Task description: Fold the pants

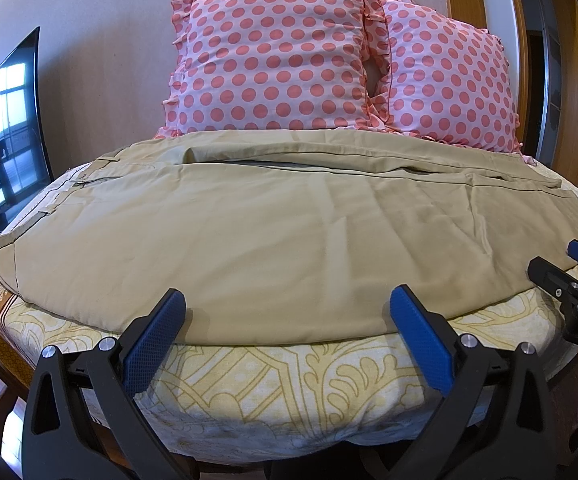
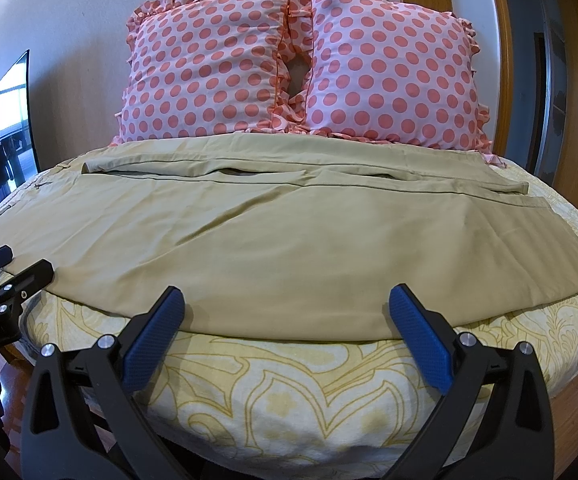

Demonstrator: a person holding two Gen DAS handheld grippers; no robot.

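Note:
Khaki pants [image 1: 273, 236] lie spread flat across the bed, waistband at the left, legs running right; they also show in the right wrist view [image 2: 249, 248]. My left gripper [image 1: 287, 312] is open and empty, its blue pads just at the pants' near edge. My right gripper [image 2: 285, 312] is open and empty at the near edge further right. The right gripper shows at the right edge of the left wrist view [image 1: 569, 268]. The left gripper shows at the left edge of the right wrist view [image 2: 9, 268].
The bed [image 1: 289, 392] has a yellow patterned sheet. Two pink polka-dot pillows [image 1: 273, 60] [image 1: 449, 76] stand against the wall behind the pants. A dark TV screen [image 1: 5, 140] is at the left. A wooden door frame [image 1: 569, 80] is at the right.

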